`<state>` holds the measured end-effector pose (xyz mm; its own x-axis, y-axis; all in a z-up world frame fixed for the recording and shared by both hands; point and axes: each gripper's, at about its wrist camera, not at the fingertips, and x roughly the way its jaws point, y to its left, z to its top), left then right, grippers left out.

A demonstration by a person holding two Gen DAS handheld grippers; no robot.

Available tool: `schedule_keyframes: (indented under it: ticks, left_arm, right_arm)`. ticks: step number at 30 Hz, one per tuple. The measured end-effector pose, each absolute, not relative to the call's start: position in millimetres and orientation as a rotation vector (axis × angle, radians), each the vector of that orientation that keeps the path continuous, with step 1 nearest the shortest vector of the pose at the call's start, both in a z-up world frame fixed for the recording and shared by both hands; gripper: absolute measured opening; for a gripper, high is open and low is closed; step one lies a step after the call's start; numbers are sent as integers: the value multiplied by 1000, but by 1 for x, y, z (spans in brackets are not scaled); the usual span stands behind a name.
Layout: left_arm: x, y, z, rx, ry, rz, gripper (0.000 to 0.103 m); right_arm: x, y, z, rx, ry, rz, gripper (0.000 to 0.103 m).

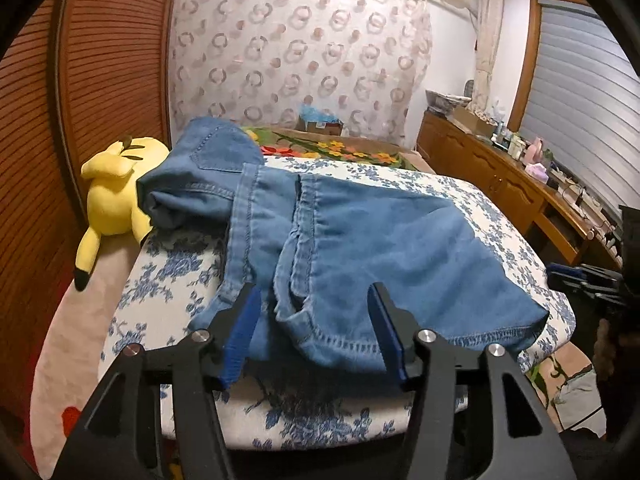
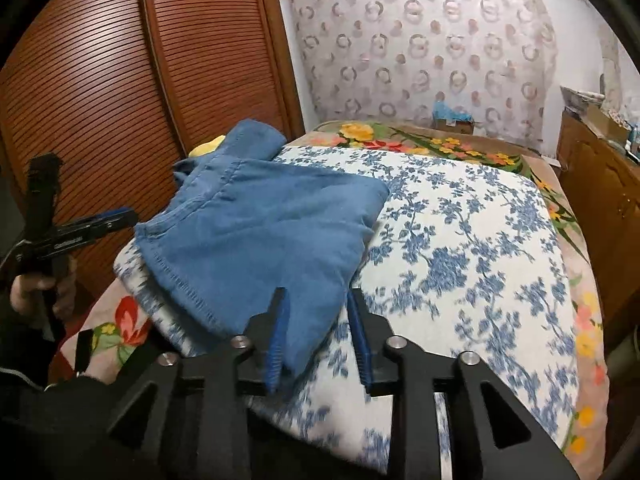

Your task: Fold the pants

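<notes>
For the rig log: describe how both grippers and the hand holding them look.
Left gripper and right gripper: matte black angular linkage arms with triangular cutouts, silver pivot bolts, ribbed blue finger pads. From the right wrist view, the left gripper shows small white lettering, gripped by a bare hand in a dark sleeve.

Yellow plush toy (image 1: 116,196) beside the blue-flowered cushion (image 1: 168,276), near louvred wardrobe (image 1: 92,80).

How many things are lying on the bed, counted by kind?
Pants: 1
Plush toy: 1
Floral pad: 1
Cardboard box: 1
Total: 4
</notes>
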<state>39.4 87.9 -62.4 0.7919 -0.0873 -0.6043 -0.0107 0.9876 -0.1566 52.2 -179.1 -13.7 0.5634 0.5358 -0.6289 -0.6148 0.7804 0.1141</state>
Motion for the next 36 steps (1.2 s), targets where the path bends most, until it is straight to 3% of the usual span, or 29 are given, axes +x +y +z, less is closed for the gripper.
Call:
schedule_keyframes:
  ticks: [6, 7, 10, 23, 26, 30, 33, 36]
  left_arm:
    - [55, 68, -64, -126, 682, -68, 57]
    - [56, 65, -65, -121, 684, -74, 57]
    - [63, 56, -67, -107, 694, -88, 57]
    - [81, 35, -70, -62, 725, -108, 57]
    - [83, 31, -71, -45, 729, -108, 57]
    - [85, 28, -74, -25, 737, -99, 57]
    - [87, 28, -80, -15, 751, -91, 57]
    - [90, 29, -86, -9, 767, -85, 57]
  right_arm:
    - [63, -157, -47, -113, 796, 689, 28]
    - [60, -158, -50, -111, 803, 696, 14]
    - [48, -161, -57, -108, 808, 706, 0]
    - [38, -196, -35, -34, 737, 650, 0]
    - [49, -193, -30, -24, 712, 629, 9]
    - [65, -182, -34, -6, 704, 623, 51]
    - [76, -172, -47, 10, 731, 634, 59]
    - [88, -161, -61, 5, 767, 640, 59]
